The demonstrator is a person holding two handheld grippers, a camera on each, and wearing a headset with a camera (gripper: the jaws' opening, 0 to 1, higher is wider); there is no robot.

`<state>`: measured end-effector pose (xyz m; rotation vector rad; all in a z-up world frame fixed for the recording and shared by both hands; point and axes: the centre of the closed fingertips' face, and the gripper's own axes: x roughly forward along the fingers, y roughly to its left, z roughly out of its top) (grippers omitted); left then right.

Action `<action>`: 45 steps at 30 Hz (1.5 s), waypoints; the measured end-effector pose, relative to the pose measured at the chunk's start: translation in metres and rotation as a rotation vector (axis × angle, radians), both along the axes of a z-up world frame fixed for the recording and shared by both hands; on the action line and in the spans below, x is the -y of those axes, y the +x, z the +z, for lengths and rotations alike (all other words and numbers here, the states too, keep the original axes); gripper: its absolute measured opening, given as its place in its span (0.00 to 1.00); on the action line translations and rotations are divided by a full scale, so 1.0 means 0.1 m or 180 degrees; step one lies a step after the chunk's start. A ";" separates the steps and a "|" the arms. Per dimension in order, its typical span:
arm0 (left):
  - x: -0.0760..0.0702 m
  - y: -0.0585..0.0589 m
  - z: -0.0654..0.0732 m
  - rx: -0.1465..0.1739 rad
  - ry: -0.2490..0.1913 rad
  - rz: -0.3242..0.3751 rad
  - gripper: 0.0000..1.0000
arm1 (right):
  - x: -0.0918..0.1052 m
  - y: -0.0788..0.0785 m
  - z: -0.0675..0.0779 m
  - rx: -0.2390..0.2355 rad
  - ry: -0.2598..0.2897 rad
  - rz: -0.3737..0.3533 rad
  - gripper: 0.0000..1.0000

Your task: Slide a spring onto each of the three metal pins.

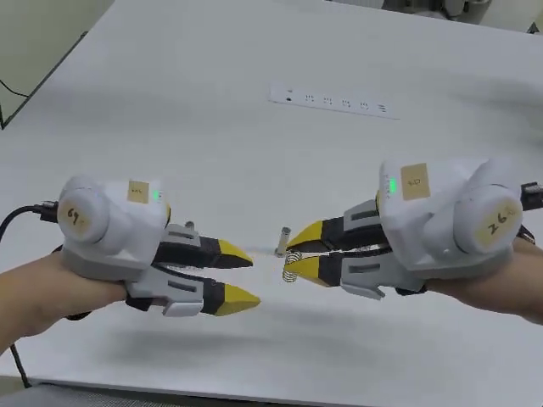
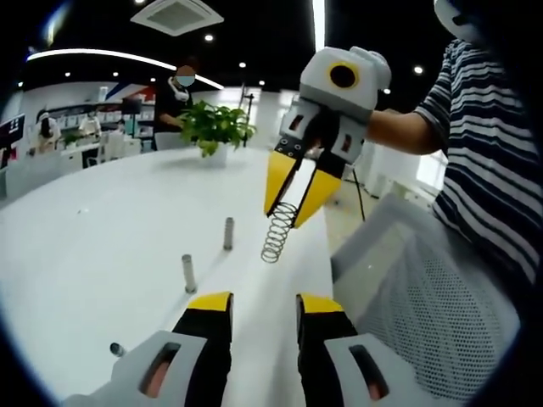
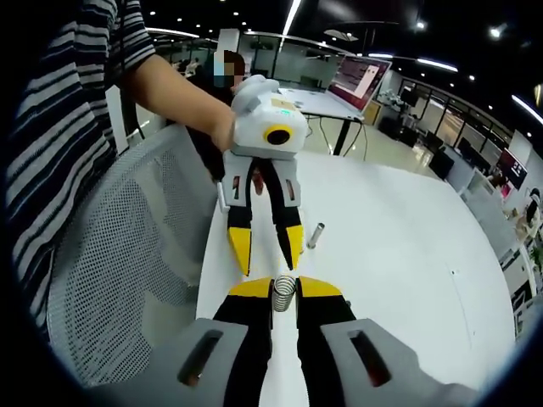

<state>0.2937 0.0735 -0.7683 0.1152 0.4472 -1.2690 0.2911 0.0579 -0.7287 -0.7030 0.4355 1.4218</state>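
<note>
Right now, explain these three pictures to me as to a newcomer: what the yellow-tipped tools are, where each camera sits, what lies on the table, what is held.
These are two hand-held grippers, each worked by a person's hand; there is no robot arm. The head view looks down from a headset camera; the other two come from cameras riding on each gripper, looking along its yellow-tipped jaws. The left gripper is open and empty. The right gripper is shut on a spring. On the white table stand metal pins, with a power strip farther back.
</note>
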 end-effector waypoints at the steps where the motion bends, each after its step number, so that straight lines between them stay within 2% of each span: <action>1: -0.02 0.00 0.00 0.0009 0.0001 0.0010 0.24 | 0.00 0.00 -0.01 0.0008 -0.0011 -0.0002 0.06; 4: -0.07 -0.01 0.00 -0.0012 -0.0003 0.0036 0.24 | 0.02 0.00 -0.05 0.0085 -0.0117 0.0032 0.06; 9: -0.15 -0.02 -0.02 -0.0023 0.0027 0.0070 0.27 | 0.02 0.01 -0.05 0.0069 -0.0110 0.0019 0.06; 17: -0.38 0.03 -0.02 -0.0057 0.0033 0.0307 0.35 | 0.03 0.06 -0.05 0.0106 -0.0110 -0.0033 0.06; 19: -0.43 0.05 -0.04 -0.0110 0.0032 0.0383 0.39 | 0.03 0.06 -0.06 0.0107 -0.0121 -0.0036 0.06; 21: -0.47 0.05 -0.06 -0.0062 0.0083 0.0409 0.44 | 0.04 0.05 -0.08 0.0105 -0.0131 -0.0036 0.06; 28: -0.63 0.09 -0.06 -0.0065 0.0097 0.0535 0.47 | 0.07 0.07 -0.10 0.0115 -0.0157 -0.0058 0.06; 33: -0.75 0.14 -0.07 -0.0070 0.0102 0.0660 0.53 | 0.08 0.10 -0.07 0.0122 -0.0111 -0.0105 0.06; 35: -0.81 0.16 -0.08 -0.0079 0.0102 0.0736 0.56 | 0.07 0.12 -0.05 0.0071 -0.0035 -0.0147 0.06; 42: -0.96 0.18 -0.11 -0.0105 0.0067 0.0915 0.65 | 0.10 0.18 -0.06 0.0042 -0.0052 -0.0206 0.06; 45: -1.02 0.18 -0.14 -0.0110 0.0077 0.0994 0.72 | 0.08 0.20 -0.05 -0.0013 0.0012 -0.0258 0.06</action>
